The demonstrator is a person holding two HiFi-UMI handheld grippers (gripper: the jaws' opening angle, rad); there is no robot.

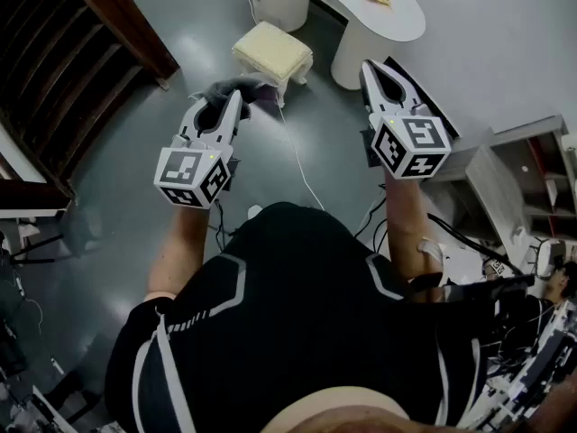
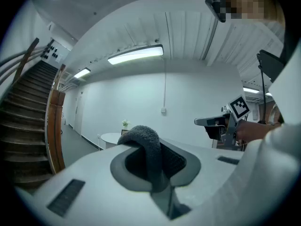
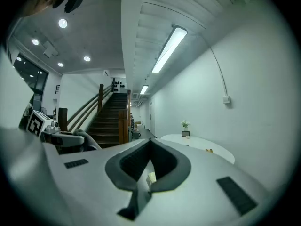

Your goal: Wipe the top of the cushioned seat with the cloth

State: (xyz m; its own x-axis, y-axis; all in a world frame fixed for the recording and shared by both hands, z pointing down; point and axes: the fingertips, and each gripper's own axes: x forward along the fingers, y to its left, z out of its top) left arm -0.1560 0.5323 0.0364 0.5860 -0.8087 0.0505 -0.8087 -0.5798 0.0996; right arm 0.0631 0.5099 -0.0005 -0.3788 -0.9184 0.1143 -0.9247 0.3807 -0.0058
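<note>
- Head view put the cushioned seat [image 1: 273, 50] on the floor [image 1: 135, 152] in the upper middle of the frame, just beyond and slightly right of my left hand-held gripper [image 1: 236, 97].
- That hand-held gripper was clenched on the cloth [image 1: 239, 86], a dark bunch at its tip, held clear of the seat and not yet touching it.
- My right hand-held gripper [image 1: 370, 69] was closed on nothing, further right and farther from the seat, so I judged the left the one to reach.
- The seat looked roughly square, turned corner-on in the frame, so I saw no long axis to follow.
- Left gripper view showed the cloth looped up between the pinching jaws but not the seat at all; only the head view gave me its direction.
- Behind the seat, toward the top of the frame, stood a white desk [image 1: 397, 21].
</note>
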